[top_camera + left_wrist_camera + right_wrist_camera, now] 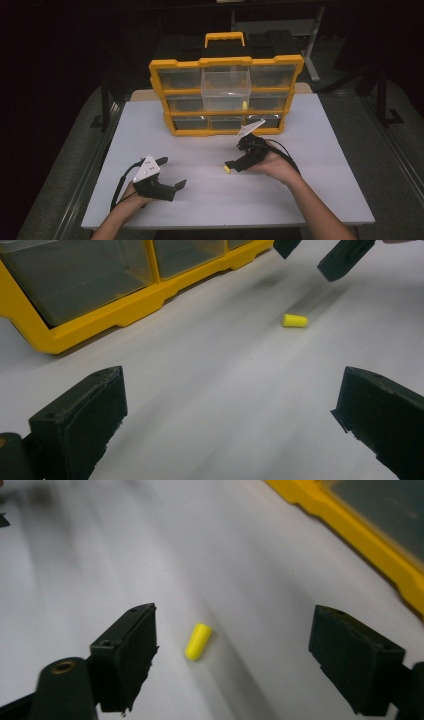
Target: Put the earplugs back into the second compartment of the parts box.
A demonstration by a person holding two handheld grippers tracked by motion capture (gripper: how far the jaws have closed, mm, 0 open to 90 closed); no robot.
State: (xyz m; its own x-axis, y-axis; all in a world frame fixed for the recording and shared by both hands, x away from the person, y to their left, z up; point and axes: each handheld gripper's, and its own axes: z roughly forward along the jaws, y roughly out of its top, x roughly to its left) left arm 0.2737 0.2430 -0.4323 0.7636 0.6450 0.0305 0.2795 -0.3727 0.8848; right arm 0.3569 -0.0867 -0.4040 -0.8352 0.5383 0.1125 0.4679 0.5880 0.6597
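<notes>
Left tongs [172,176]: nearest the high camera, in my left hand, jaws spread wide, nothing between them, resting low over the white table [310,200].
Left tongs' own view: both black pads apart, bare table between; yellow plug [294,320] ahead and slightly right, well clear of my pads.
Right tongs [231,165]: in my right hand, pointed down toward my left, jaws apart, not pinching anything.
Right tongs' own view: plug [198,641] lies on the table between the two pads, closer to the left pad, touching neither.
Plug: small yellow cylinder with rounded end, lying on its side on the table [227,170], just at the tips of my right tongs.
Organizer [226,95]: yellow-framed drawer box standing upright beyond both tongs, well past the plug.
Open drawer [225,89]: clear middle drawer pulled out toward me, small yellow piece [244,105] at its front right corner.
</notes>
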